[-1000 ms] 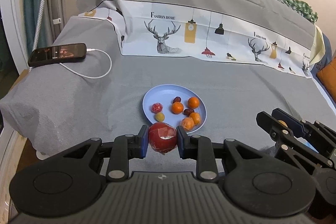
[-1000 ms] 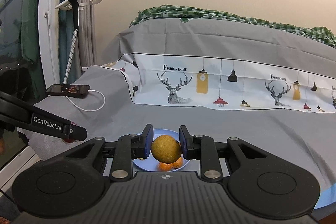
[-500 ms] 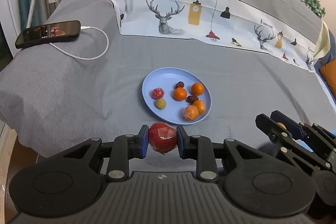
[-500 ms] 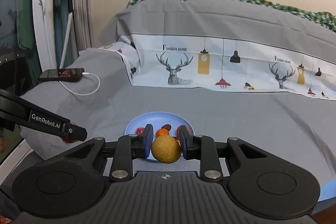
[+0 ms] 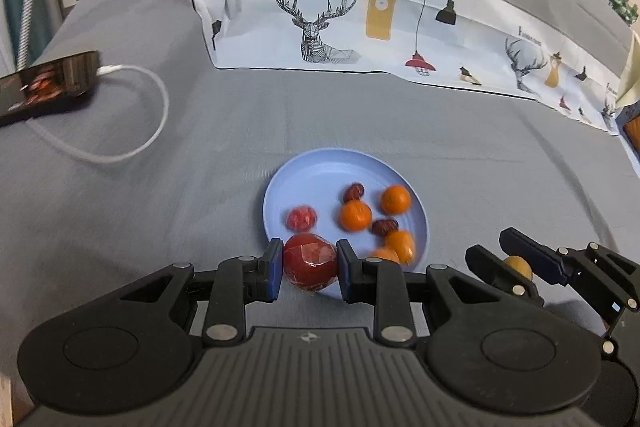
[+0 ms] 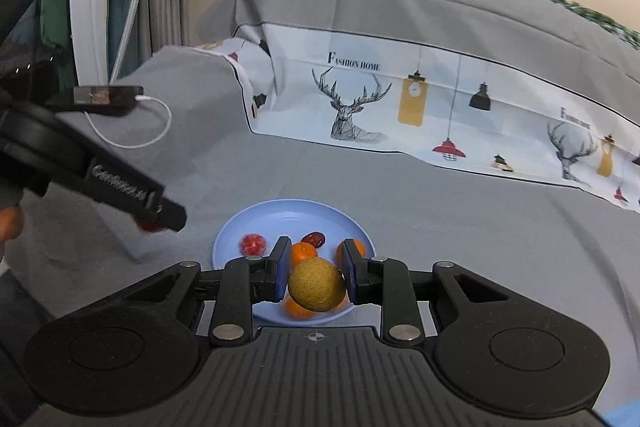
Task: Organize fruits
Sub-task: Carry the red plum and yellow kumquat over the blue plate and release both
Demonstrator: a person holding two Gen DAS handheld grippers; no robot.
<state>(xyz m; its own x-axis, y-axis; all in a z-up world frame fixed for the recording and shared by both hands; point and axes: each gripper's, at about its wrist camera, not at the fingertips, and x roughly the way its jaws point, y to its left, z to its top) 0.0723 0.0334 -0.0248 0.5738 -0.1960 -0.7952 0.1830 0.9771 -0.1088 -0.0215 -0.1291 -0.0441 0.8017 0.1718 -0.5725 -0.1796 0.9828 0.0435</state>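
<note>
Two grippers loaded | left gripper [image 5: 306, 264] clamps red wrapped fruit [image 5: 310, 263] over blue plate [image 5: 320, 167] near rim | right gripper [image 6: 316, 269] clamps brownish-yellow round fruit [image 6: 317, 284] above plate | around: phone [image 5: 44, 87] with white cable [image 5: 132, 143] on grey bed cover [image 5: 160, 207] | writing: "FASHION HOME" on pillowcase [image 5: 360, 39]; "GenRobot.AI", blurred, on left gripper's finger

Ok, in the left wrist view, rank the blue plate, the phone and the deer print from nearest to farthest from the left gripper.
1. Blue plate, directly ahead of the left gripper.
2. Phone, far out to the left at the bed's edge.
3. Deer print, on the white sheet panel at the back.
</note>
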